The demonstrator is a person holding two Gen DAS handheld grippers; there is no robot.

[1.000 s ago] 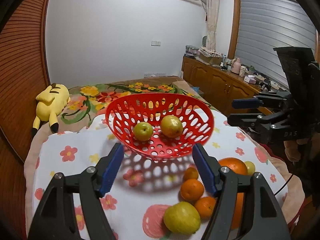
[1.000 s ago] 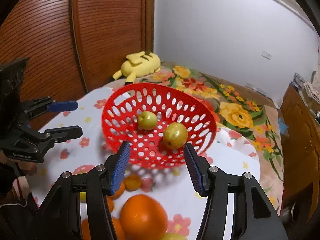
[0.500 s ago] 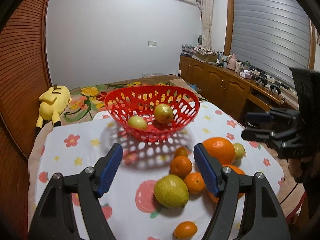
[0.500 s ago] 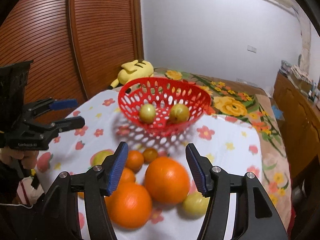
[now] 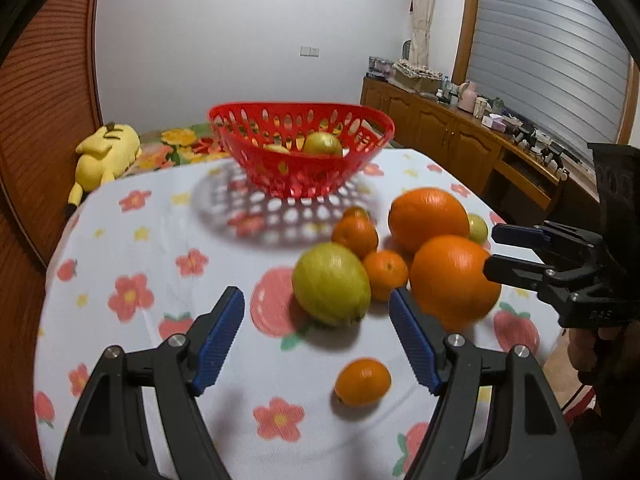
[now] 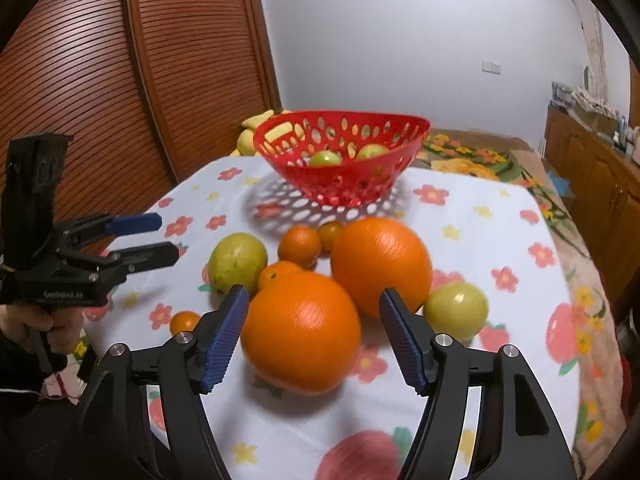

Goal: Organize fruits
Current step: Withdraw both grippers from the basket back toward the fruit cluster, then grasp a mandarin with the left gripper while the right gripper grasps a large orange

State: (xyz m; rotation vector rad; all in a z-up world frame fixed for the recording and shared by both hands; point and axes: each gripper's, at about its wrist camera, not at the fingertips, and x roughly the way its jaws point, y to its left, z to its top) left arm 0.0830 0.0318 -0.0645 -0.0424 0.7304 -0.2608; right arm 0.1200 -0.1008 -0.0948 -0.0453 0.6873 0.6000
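A red perforated basket (image 5: 300,148) (image 6: 340,152) stands at the far side of the flowered tablecloth (image 5: 160,264) with two greenish fruits inside. Nearer lie two large oranges (image 6: 302,330) (image 6: 382,264), a yellow-green fruit (image 5: 330,284), a small green fruit (image 6: 456,310) and several mandarins (image 5: 362,382). My right gripper (image 6: 314,334) is opening; the near large orange sits between its blue pads, with a gap on the right side. My left gripper (image 5: 318,336) is open, its tips just short of the yellow-green fruit.
A yellow plush toy (image 5: 106,152) lies beyond the table on a flowered bed. A slatted wooden door (image 6: 100,100) stands to the left and a wooden cabinet (image 5: 440,136) with clutter to the right. A person's hand (image 6: 36,320) holds the left gripper.
Both grippers have sunk and drawn back from the basket to the loose fruit. The right jaws have widened, and the near large orange now lies between them.
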